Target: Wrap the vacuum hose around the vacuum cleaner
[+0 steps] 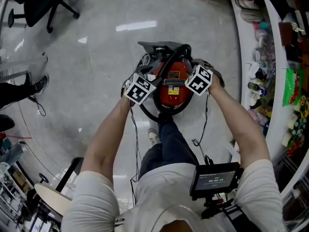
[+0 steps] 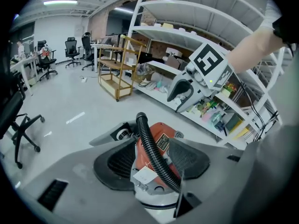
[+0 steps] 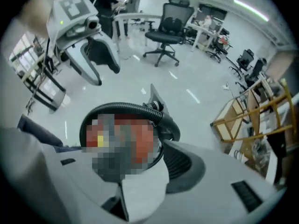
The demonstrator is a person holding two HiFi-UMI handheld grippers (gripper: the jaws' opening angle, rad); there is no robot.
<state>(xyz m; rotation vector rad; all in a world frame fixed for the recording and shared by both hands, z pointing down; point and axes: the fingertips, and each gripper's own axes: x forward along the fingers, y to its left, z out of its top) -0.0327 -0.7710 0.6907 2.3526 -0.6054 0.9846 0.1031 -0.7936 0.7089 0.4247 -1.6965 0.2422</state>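
Observation:
The red vacuum cleaner stands on the floor in front of my feet. Its black ribbed hose crosses the top and loops round the body. My left gripper is at its left side and my right gripper at its right. In the left gripper view the open left gripper has the vacuum and the hose between its pads, not pinched. In the right gripper view the right gripper also stands open, over the vacuum's blurred body, with the hose arching round it.
White shelves full of small goods run along the right. A black office chair stands at the far left, and another person's shoe is nearby. A wooden cart stands by the shelves. A round table is at lower left.

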